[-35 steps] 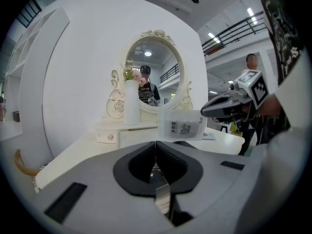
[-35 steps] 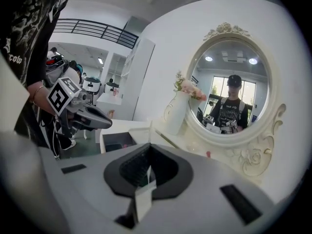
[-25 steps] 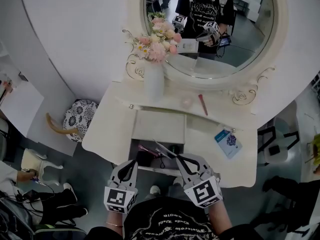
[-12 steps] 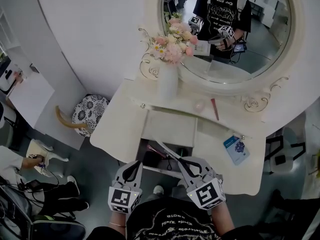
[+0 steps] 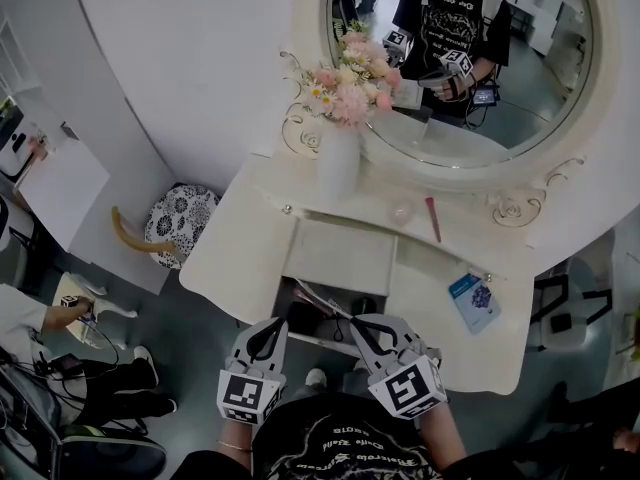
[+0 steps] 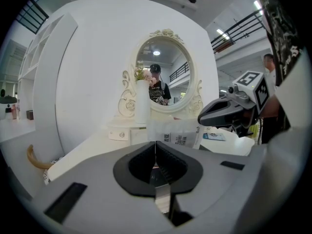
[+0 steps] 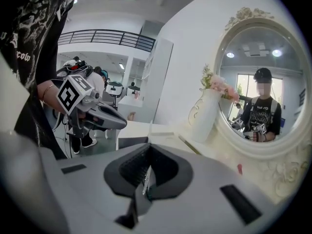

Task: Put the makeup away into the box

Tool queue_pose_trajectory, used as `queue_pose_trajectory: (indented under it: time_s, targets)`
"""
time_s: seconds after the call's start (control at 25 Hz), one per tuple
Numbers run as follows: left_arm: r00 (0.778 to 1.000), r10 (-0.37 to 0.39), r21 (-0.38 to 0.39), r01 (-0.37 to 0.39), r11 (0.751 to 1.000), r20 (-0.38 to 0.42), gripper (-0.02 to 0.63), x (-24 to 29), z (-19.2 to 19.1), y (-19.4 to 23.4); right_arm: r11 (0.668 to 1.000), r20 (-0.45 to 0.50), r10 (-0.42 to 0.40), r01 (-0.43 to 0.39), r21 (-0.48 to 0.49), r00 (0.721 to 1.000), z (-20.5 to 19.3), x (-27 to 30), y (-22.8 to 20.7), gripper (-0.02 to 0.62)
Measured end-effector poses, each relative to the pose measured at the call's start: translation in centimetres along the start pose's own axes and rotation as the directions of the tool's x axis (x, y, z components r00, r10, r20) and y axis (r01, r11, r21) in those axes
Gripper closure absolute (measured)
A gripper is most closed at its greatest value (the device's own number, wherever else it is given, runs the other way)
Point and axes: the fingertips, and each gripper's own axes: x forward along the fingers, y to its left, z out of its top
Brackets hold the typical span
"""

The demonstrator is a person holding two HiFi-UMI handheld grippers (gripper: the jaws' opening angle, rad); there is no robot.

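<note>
The white vanity table (image 5: 245,258) has its front drawer (image 5: 318,341) open, with a pink makeup item (image 5: 303,298) in it. A red pencil (image 5: 432,218) and a small pink round piece (image 5: 402,212) lie below the mirror. My right gripper (image 5: 352,318) hangs over the drawer, jaws together on the thin wall of a clear box (image 6: 175,130) with printed labels. The box reaches left from its tip (image 6: 200,122). My left gripper (image 5: 276,323) is beside it, shut and empty.
A vase of pink flowers (image 5: 338,163) stands at the back left before the oval mirror (image 5: 470,58). A blue card (image 5: 474,301) lies on the right wing. A patterned stool (image 5: 180,230) is left of the table, and a person sits at the far left (image 5: 20,318).
The head view has shifted a little, so the table sits further right in the picture. Both grippers keep their places over the drawer front, and nothing was taken or let go.
</note>
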Motion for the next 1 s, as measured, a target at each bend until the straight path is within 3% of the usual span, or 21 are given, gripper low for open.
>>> queue_pose_trajectory:
  time_s: [1.0]
  targets:
    - [0.997, 0.075, -0.055, -0.076, 0.996, -0.028, 0.589, 0.8, -1.0, 0.7, 0.996, -0.06, 0.058, -0.062, -0.067, 0.997, -2.5, 2.6, -0.9, 0.588]
